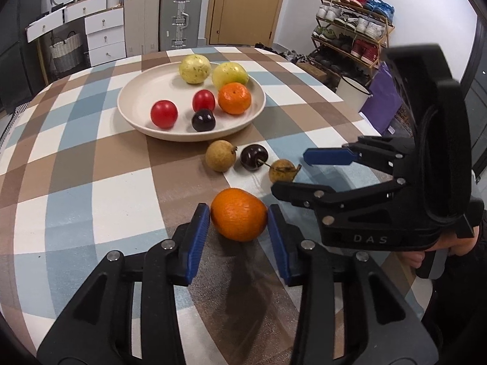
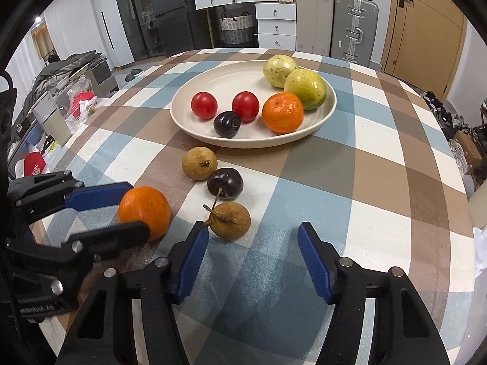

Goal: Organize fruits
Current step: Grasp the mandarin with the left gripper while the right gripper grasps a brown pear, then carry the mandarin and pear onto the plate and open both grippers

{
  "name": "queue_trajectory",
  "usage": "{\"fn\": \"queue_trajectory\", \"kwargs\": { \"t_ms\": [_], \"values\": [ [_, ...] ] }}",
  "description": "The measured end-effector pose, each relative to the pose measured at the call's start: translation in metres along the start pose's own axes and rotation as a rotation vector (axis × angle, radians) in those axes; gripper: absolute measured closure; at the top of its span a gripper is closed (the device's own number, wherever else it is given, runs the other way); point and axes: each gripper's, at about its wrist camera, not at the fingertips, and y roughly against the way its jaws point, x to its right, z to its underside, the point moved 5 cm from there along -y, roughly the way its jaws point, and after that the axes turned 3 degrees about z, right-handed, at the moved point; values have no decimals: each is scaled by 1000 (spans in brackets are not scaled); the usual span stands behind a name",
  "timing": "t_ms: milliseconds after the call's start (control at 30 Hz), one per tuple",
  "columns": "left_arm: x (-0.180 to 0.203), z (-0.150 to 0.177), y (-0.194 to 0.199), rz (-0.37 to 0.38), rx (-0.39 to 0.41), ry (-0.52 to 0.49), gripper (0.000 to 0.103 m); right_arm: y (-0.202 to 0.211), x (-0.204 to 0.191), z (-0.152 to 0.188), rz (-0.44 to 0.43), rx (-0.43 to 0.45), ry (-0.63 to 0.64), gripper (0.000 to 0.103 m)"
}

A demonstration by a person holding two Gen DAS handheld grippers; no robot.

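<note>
The left hand-held gripper is pinching the loose orange on the checked tabletop, its blue pads pressing on the fruit's two sides at about its widest part. The orange is sitting in front of the plate, well short of its rim. It is likely firm and fairly light, with a dimpled skin that should give the pads some bite, but being round it could roll or squirt out of an off-centre squeeze, so a hold across the middle looks right.

The right hand-held gripper is standing spread with nothing between its pads, and the nearer brown fruit is lying just ahead of its left pad. That small brown fruit and its twin look hard-shelled and light; the stem on the nearer one is thin and no place to grip, so the round body is the better target. Between them the dark cherry is resting, glossy and probably slippery and easily bruised.

The plate is already holding two pale yellow-green fruits, a second orange, two red fruits and a dark cherry. Its left half is still offering bare room.
</note>
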Motion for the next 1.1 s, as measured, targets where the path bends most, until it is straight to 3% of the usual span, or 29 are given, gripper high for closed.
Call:
{"fn": "queue_trajectory", "kwargs": {
  "t_ms": [333, 600, 1100],
  "values": [
    [-2, 3, -15, 15, -34, 22, 64, 2, -11, -3, -43, 25, 39, 75],
    [-4, 1, -9, 17, -8, 34, 66, 8, -12, 0, -35, 40, 43, 76],
    [-8, -12, 21, -74, 78, 22, 66, 40, 6, 9, 0, 96, 3, 76]
  ]
}}
